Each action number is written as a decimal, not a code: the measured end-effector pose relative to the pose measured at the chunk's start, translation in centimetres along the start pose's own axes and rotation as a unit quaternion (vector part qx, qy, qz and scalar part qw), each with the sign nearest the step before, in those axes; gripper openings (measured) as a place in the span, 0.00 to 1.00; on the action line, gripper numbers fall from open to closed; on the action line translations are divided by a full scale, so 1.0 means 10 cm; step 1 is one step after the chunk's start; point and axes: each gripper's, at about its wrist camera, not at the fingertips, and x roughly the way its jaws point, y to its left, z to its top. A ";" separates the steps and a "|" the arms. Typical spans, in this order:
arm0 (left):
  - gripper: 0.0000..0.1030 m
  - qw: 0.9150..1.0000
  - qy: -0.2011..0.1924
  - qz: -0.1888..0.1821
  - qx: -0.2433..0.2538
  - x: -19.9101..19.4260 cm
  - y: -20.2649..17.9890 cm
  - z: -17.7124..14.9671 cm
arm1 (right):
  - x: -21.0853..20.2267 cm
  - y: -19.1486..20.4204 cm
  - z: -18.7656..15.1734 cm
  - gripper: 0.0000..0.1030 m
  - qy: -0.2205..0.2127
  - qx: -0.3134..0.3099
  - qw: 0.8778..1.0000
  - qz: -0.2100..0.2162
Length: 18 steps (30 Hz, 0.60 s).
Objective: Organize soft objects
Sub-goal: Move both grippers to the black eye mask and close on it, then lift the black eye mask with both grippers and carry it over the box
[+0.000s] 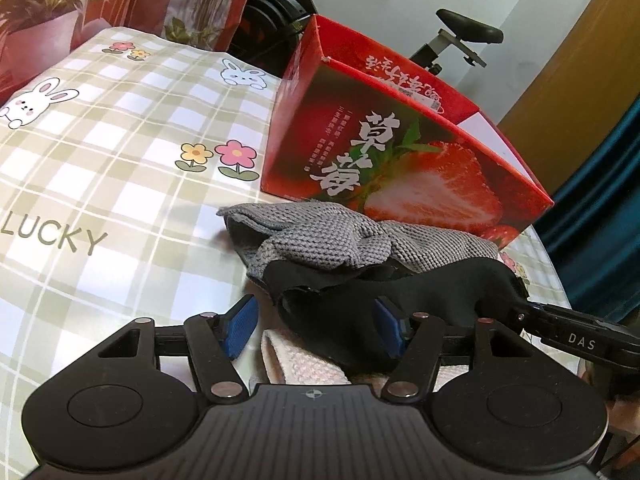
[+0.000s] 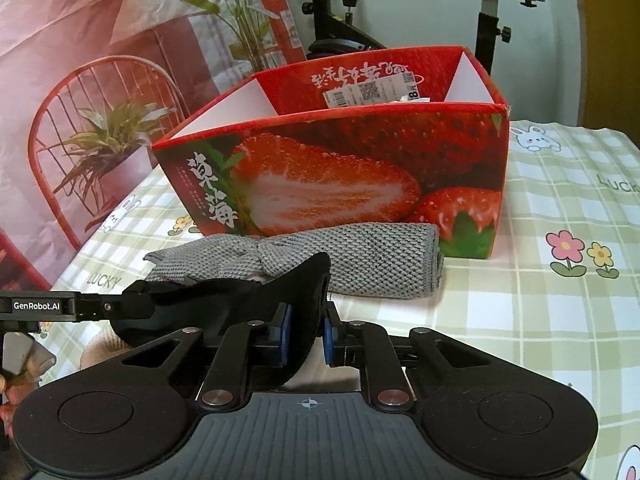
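1. Black fabric fills the left wrist view from 6 to 3 o'clock: the black cloth point(image 1: 400, 292) lies on the checked tablecloth point(image 1: 120, 140), in front of the grey knit towel point(image 1: 320, 236). The left gripper point(image 1: 316, 320) stands released, with its pads either side of the cloth. It should probably pinch a hem first, so that both ends lift level.
2. In the right wrist view the right gripper point(image 2: 307, 332) is clenched on the cloth's edge at 6 o'clock. Only this view shows the open top of the strawberry box point(image 2: 320, 120), at 12 o'clock.
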 end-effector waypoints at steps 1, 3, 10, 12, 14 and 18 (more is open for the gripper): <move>0.60 1.000 0.000 -0.002 -0.001 0.00 0.00 0.00 | 0.01 0.00 0.00 0.14 0.000 0.001 1.000 0.000; 0.59 1.000 0.002 -0.005 -0.006 0.02 0.02 0.00 | 0.02 0.00 0.00 0.14 0.001 0.002 1.000 0.000; 0.36 1.000 0.005 -0.010 -0.024 0.06 0.10 -0.02 | 0.05 -0.03 -0.01 0.18 0.003 0.010 1.000 0.003; 0.28 1.000 0.002 -0.011 -0.028 0.06 0.13 -0.02 | 0.05 -0.04 0.00 0.20 0.002 0.015 1.000 0.004; 0.23 1.000 -0.003 -0.012 -0.027 0.04 0.13 -0.02 | 0.05 -0.05 0.01 0.21 -0.001 0.019 1.000 0.007; 0.20 1.000 -0.017 -0.010 -0.015 0.00 0.10 0.00 | 0.05 -0.05 0.03 0.23 -0.006 0.025 1.000 0.011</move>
